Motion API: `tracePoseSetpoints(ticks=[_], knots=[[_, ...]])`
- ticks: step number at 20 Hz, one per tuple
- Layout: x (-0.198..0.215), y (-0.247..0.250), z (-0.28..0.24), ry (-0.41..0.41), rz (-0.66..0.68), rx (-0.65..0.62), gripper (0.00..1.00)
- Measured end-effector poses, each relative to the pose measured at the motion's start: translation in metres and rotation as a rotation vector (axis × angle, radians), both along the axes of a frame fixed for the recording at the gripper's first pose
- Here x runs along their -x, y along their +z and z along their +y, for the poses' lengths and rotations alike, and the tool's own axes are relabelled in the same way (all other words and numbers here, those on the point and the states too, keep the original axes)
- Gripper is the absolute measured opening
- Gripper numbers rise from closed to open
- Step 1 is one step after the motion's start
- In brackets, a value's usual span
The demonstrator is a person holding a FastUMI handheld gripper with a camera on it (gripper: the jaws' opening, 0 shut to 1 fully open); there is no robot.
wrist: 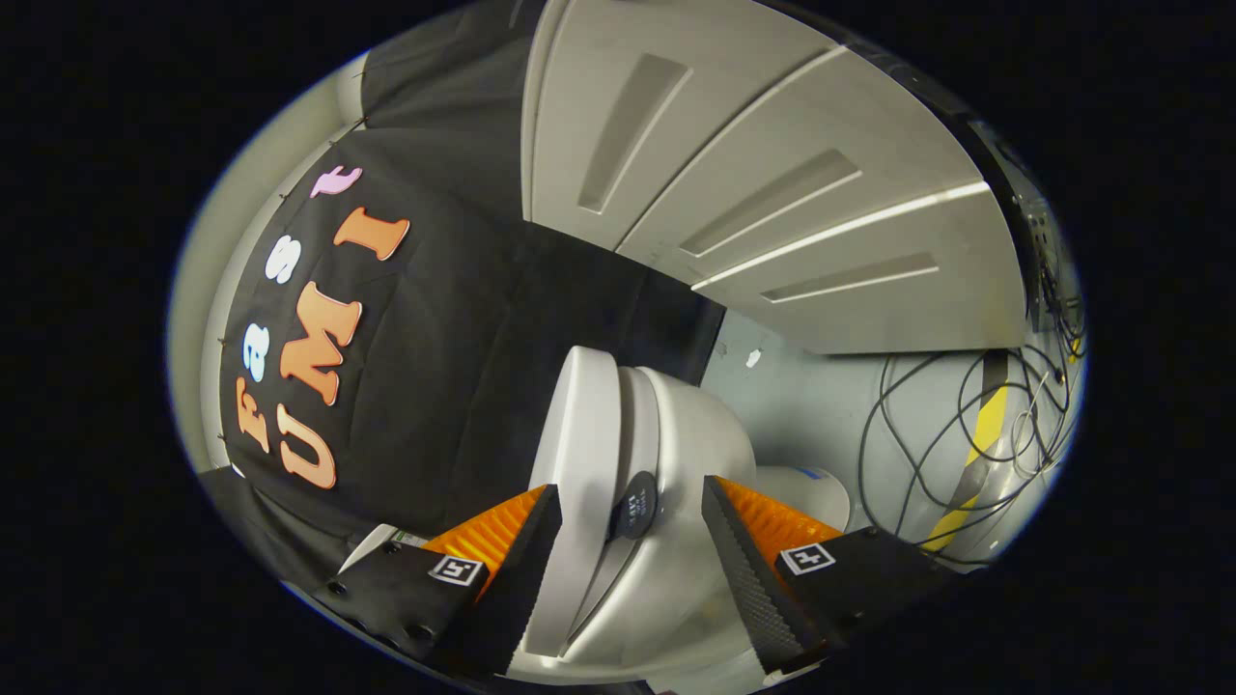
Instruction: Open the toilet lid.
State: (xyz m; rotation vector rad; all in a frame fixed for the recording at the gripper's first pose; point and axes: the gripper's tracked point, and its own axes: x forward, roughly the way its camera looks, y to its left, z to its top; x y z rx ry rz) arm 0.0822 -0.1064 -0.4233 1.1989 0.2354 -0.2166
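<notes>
Two gripper [628, 541] fingers [526, 569] stand wide apart with a big gap between them, and they hold nothing. Each finger has a small white square tag [456, 569] with a black pattern on it, not words. Between the fingers sits the white shiny toilet [676, 444], and the whole view is tipped over, so the toilet looks like it lies on its side. The smooth white toilet lid [577, 434] is the flat slab nearest the one finger, and its edge reaches down into the gap right beside that finger. I cannot tell if the finger touches it. The lid sits just a little off the seat, with a thin gap between them. A small round black sticker [634, 505] sits on the toilet in the gap between the fingers; it has tiny pale writing, too small to read. Beyond the fingers hangs the black cloth wall [454, 386]. Farther off are pale grey panelled doors [753, 193]. Past the other finger, thin black cables [917, 425] loop over the grey floor [821, 396], near a strip of yellow and black tape [980, 444].
</notes>
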Motion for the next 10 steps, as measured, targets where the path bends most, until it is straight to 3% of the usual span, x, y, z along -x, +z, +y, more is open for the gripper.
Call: tracePoseSetpoints(ticks=[10], knots=[[-0.015,-0.022,0.0,-0.032,-0.098,-0.136,0.71]])
